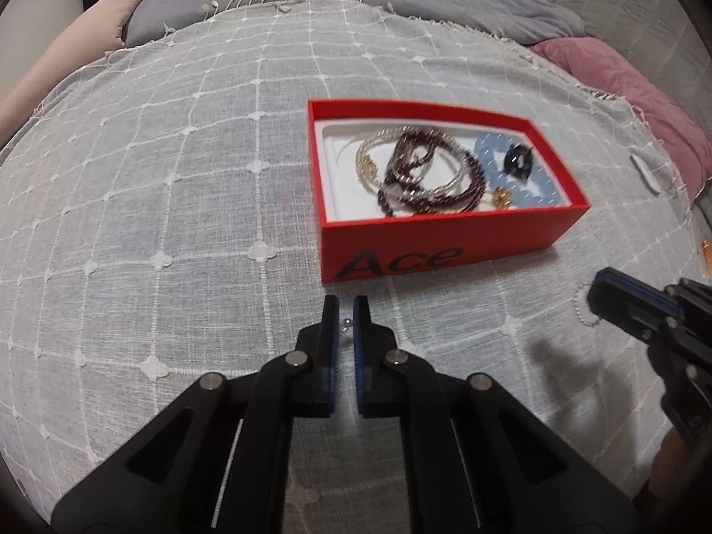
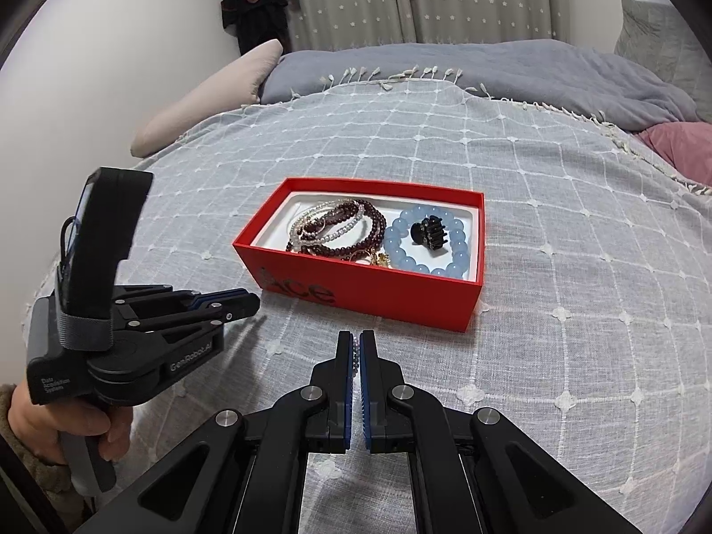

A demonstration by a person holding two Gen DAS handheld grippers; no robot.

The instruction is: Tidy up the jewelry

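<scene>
A red "Ace" box point(image 1: 427, 240) point(image 2: 369, 285) lies on the bed cover. It holds dark red bead strands point(image 2: 356, 227), a pale blue bead bracelet point(image 2: 460, 249), clear bead strands and a black hair claw point(image 2: 429, 231). My left gripper point(image 1: 345, 311) point(image 2: 249, 300) is just in front of the box, its jaws nearly closed on a small silver bead piece point(image 1: 346, 324). My right gripper point(image 2: 356, 338) point(image 1: 596, 289) is shut on a small pearly bead bracelet point(image 2: 356, 356), whose white loop point(image 1: 580, 309) shows in the left wrist view.
The bed has a grey cover with a white grid pattern point(image 2: 534, 222). Grey bedding point(image 2: 489, 66) and a beige pillow point(image 2: 213, 93) lie at the back, a pink pillow point(image 1: 632, 89) at the right. A small white object point(image 1: 645, 175) lies right of the box.
</scene>
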